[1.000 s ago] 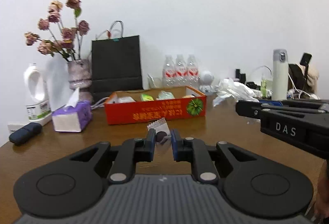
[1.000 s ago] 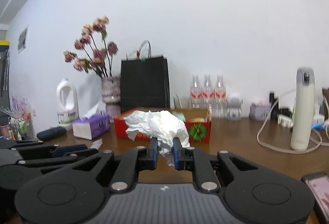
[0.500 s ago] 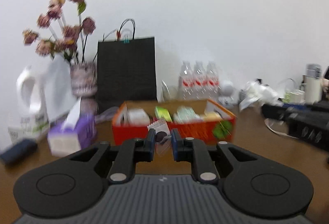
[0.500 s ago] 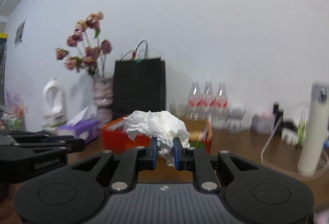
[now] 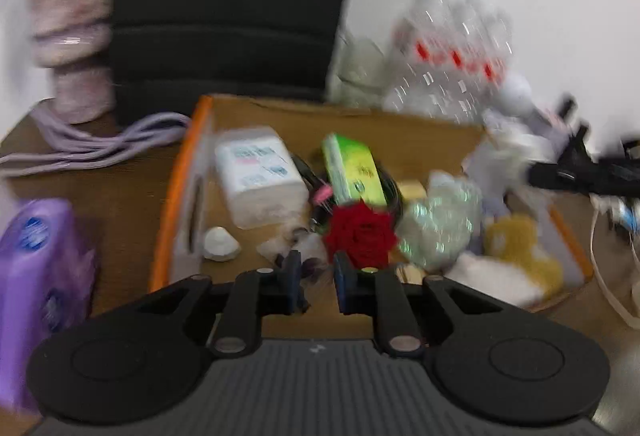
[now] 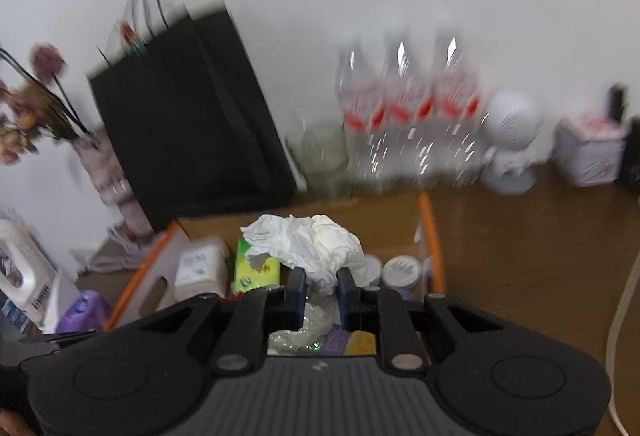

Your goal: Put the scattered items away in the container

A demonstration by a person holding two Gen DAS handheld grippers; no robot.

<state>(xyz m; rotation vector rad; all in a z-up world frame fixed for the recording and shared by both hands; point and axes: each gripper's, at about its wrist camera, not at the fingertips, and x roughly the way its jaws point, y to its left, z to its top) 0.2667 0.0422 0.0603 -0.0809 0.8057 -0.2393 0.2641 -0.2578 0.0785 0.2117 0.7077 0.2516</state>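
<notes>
The orange cardboard box (image 5: 176,196) lies open below me, holding a white tissue pack (image 5: 260,180), a green packet (image 5: 352,172), a red rose (image 5: 360,232), crinkled clear plastic (image 5: 440,224) and a yellow item (image 5: 516,236). My left gripper (image 5: 315,268) hangs over the box's near side, shut on a small, blurred whitish packet (image 5: 304,256). My right gripper (image 6: 322,276) is above the box (image 6: 430,236) too, shut on a crumpled white tissue (image 6: 308,242) that bulges above its fingers. Both views are motion-blurred.
A black paper bag (image 6: 188,116) and three water bottles (image 6: 408,104) stand behind the box against the wall. A purple tissue box (image 5: 36,276), a vase (image 5: 76,36) and a lilac cable (image 5: 100,144) are to the left. A white cable (image 6: 624,296) lies on the right.
Both grippers have swept quickly toward the box and tipped downward, so the box now fills the view from above. Each still holds its item.
</notes>
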